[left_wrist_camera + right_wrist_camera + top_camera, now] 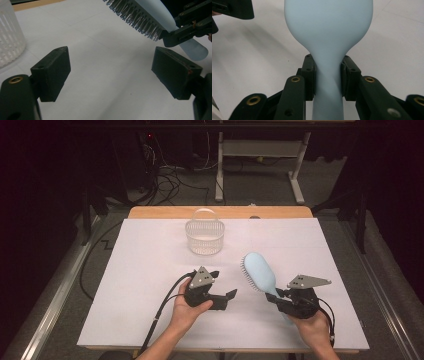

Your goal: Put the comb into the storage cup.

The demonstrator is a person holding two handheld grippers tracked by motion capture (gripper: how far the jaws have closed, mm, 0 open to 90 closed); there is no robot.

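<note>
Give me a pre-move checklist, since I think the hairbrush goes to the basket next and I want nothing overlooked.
1. Right gripper clamped on the hairbrush: ok, its fingers press both sides of the handle neck.
2. Brush lifted off the table: ok, in the left gripper view the bristles hang above the surface.
3. Left gripper free: ok, open with nothing between its fingers.
4. Left gripper out of the brush's way: ok, it sits beside the brush, apart from it.
5. Basket upright, mouth open: ok; handle stands up over the mouth.
6. Basket contents: cannot tell.
</note>
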